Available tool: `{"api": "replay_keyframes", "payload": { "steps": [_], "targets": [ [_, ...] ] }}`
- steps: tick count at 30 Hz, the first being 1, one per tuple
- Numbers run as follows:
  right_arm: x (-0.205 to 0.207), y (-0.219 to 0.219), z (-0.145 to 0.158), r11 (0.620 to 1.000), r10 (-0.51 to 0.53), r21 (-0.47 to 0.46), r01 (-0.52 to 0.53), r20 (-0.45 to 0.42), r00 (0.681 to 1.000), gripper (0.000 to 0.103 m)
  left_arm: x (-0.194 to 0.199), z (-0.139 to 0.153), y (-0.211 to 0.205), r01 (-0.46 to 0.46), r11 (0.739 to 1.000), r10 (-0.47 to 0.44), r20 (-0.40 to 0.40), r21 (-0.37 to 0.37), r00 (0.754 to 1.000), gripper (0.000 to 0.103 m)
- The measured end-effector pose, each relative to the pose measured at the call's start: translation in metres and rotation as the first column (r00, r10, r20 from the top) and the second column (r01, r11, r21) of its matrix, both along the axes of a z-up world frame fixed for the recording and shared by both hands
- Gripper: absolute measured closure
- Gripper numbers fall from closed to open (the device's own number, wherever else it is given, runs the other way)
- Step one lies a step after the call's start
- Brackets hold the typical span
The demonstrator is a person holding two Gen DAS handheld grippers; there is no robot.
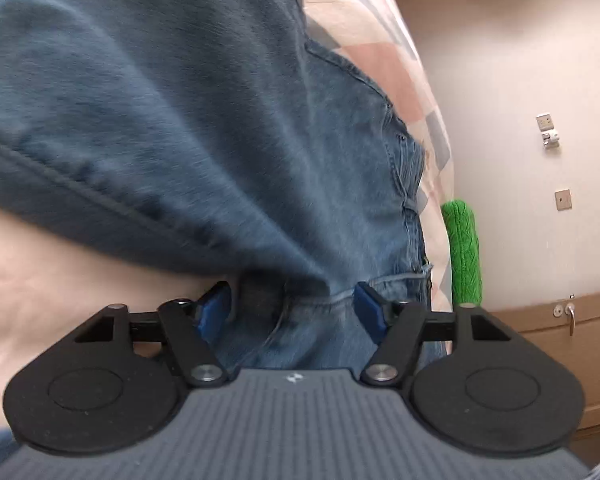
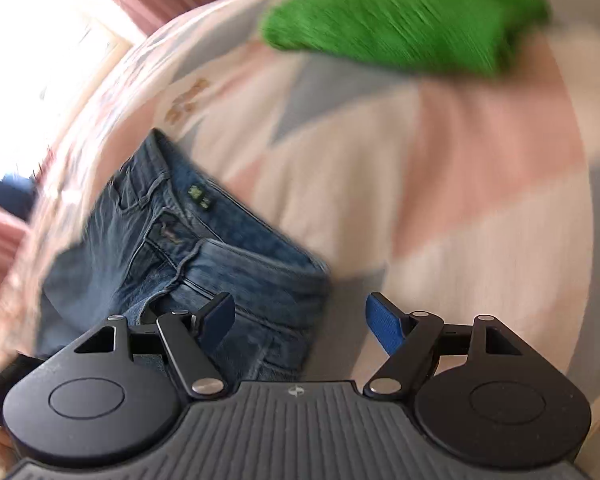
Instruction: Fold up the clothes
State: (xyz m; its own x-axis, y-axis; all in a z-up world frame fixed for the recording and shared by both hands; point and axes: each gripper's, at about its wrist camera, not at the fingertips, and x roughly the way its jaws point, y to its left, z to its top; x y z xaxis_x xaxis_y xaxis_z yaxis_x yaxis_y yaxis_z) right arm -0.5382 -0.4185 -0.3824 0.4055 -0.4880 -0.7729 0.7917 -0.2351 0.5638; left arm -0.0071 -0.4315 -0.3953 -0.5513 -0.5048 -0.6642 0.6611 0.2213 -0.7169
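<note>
The jeans (image 1: 180, 120) lie on the patterned bedspread (image 2: 440, 200), directly ahead of both grippers. The left gripper (image 1: 290, 312) and right gripper (image 2: 300, 320) stand wide open, gripping nothing. This looks like the reach before a fold; next, each must close on denim.

Pink wall (image 1: 500, 80), bright window (image 2: 40, 48)

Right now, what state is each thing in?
Jeans: partly folded on the bedspread, waistband showing.
Green knit: lying apart from the jeans, blurred.
Left gripper: open, denim between its fingers, not clamped.
Right gripper: open, holding nothing, at the jeans' edge.
Bedspread: spread flat.
</note>
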Motion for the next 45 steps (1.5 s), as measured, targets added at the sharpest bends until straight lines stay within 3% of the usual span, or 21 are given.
{"api": "replay_keyframes", "payload": {
  "steps": [2, 4, 6, 8, 10, 12, 15, 19, 22, 23, 24, 26, 27, 29, 31, 33, 34, 35, 38, 42, 45],
  "targets": [
    [-0.008, 0.007, -0.014, 0.999, -0.050, -0.001, 0.051, 0.095, 0.994, 0.028, -0.015, 0.005, -0.001, 0.038, 0.998, -0.032, 0.119, -0.048, 0.992, 0.073],
    [-0.009, 0.008, -0.022, 0.996, -0.074, -0.031, 0.081, 0.179, 0.981, 0.029, -0.027, 0.021, 0.002, 0.081, 0.990, -0.053, 0.232, -0.115, 0.971, 0.079],
    [-0.005, 0.004, -0.024, 0.996, -0.066, -0.052, 0.078, 0.207, 0.976, 0.066, -0.035, 0.045, 0.005, 0.110, 0.972, -0.037, 0.326, -0.208, 0.945, 0.080],
    [-0.001, 0.001, -0.020, 0.995, -0.048, -0.081, 0.065, 0.196, 0.979, 0.087, -0.038, 0.064, 0.004, 0.139, 0.949, -0.012, 0.407, -0.283, 0.913, 0.083],
    [0.001, 0.005, 0.000, 0.987, -0.015, -0.154, 0.039, 0.153, 0.988, 0.088, -0.041, 0.061, -0.005, 0.185, 0.946, -0.040, 0.470, -0.266, 0.882, 0.083],
    [0.005, 0.011, 0.015, 0.982, 0.008, -0.191, 0.008, 0.087, 0.996, 0.090, -0.047, 0.039, -0.017, 0.226, 0.956, -0.099, 0.521, -0.186, 0.848, 0.082],
    [0.009, 0.011, 0.003, 0.994, 0.018, -0.105, -0.018, -0.006, 1.000, 0.091, -0.065, 0.016, -0.030, 0.291, 0.951, -0.177, 0.591, -0.103, 0.787, 0.077],
    [0.005, -0.006, -0.010, 1.000, -0.010, -0.010, 0.010, -0.007, 1.000, 0.084, -0.051, 0.049, -0.016, 0.274, 0.957, -0.174, 0.572, -0.092, 0.801, 0.073],
    [0.013, -0.004, 0.014, 0.999, 0.010, -0.037, -0.017, -0.178, 0.984, 0.052, -0.031, 0.077, 0.021, 0.221, 0.973, -0.132, 0.613, -0.072, 0.779, 0.061],
    [0.016, 0.000, 0.024, 0.998, 0.009, -0.065, -0.026, -0.242, 0.970, 0.052, -0.026, 0.085, 0.035, 0.197, 0.978, -0.108, 0.631, -0.073, 0.768, 0.061],
    [0.021, 0.005, 0.035, 0.993, 0.019, -0.104, -0.051, -0.289, 0.957, 0.053, -0.020, 0.093, 0.050, 0.176, 0.981, -0.088, 0.617, -0.083, 0.782, 0.061],
    [0.037, 0.016, 0.054, 0.974, 0.056, -0.187, -0.129, -0.351, 0.934, 0.053, -0.013, 0.102, 0.083, 0.140, 0.984, -0.062, 0.529, -0.110, 0.847, 0.064],
    [0.048, 0.021, 0.060, 0.958, 0.098, -0.219, -0.185, -0.356, 0.929, 0.053, -0.014, 0.103, 0.097, 0.138, 0.984, -0.064, 0.503, -0.112, 0.862, 0.064],
    [0.077, 0.028, 0.065, 0.917, 0.216, -0.248, -0.311, -0.347, 0.913, 0.053, -0.026, 0.096, 0.122, 0.168, 0.981, -0.100, 0.504, -0.092, 0.858, 0.066],
    [0.109, 0.030, 0.054, 0.870, 0.349, -0.227, -0.438, -0.346, 0.871, 0.057, -0.037, 0.076, 0.140, 0.180, 0.983, -0.137, 0.541, -0.027, 0.830, 0.066],
    [0.140, 0.026, 0.031, 0.836, 0.444, -0.131, -0.533, -0.409, 0.797, 0.060, -0.042, 0.055, 0.150, 0.159, 0.987, -0.147, 0.584, 0.031, 0.799, 0.071],
    [0.148, 0.023, 0.016, 0.837, 0.464, -0.043, -0.545, -0.470, 0.750, 0.061, -0.040, 0.054, 0.155, 0.145, 0.989, -0.131, 0.595, 0.024, 0.793, 0.074],
    [0.148, 0.020, 0.005, 0.848, 0.465, 0.009, -0.530, -0.493, 0.735, 0.061, -0.034, 0.057, 0.159, 0.119, 0.993, -0.107, 0.600, 0.021, 0.793, 0.074],
    [0.132, 0.018, 0.012, 0.907, 0.388, 0.009, -0.422, -0.412, 0.824, 0.062, -0.006, 0.074, 0.176, -0.007, 1.000, -0.013, 0.618, 0.030, 0.786, 0.074],
    [0.144, 0.033, 0.050, 0.901, 0.360, -0.065, -0.428, -0.438, 0.824, 0.055, 0.028, 0.098, 0.204, -0.135, 0.990, 0.092, 0.606, 0.027, 0.790, 0.066],
    [0.173, 0.048, 0.048, 0.875, 0.422, -0.052, -0.481, -0.403, 0.812, 0.049, 0.030, 0.087, 0.210, -0.151, 0.985, 0.067, 0.605, 0.089, 0.794, 0.063]
  ]
}}
